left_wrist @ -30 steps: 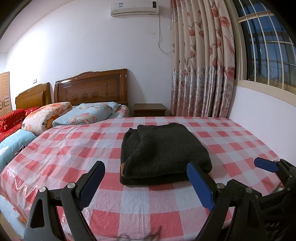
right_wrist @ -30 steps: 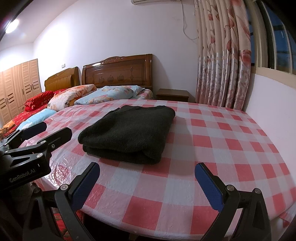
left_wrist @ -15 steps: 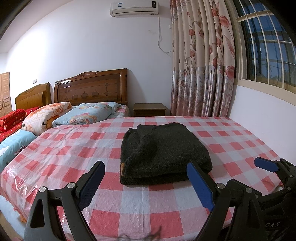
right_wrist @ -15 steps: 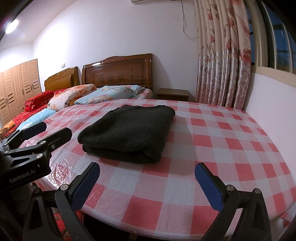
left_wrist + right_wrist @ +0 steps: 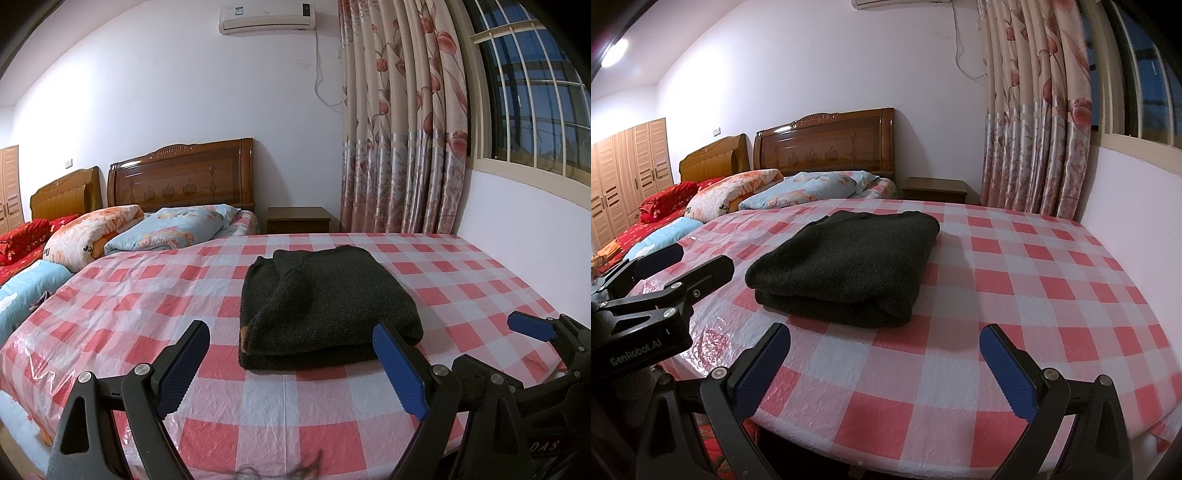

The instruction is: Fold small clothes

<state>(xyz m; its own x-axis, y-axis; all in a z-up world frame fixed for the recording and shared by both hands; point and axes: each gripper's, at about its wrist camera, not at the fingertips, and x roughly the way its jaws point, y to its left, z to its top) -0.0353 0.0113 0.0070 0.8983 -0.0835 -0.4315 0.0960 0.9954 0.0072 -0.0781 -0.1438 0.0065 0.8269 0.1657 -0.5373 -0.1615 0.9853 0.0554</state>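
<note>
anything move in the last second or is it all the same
Nothing visibly changed. The folded dark sweater lies in the same spot on the checked tablecloth, and the left gripper and right gripper are both open, empty and short of it, as before.

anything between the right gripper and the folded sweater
Nothing: in the right wrist view only bare checked cloth lies between the open right gripper and the sweater.
</note>
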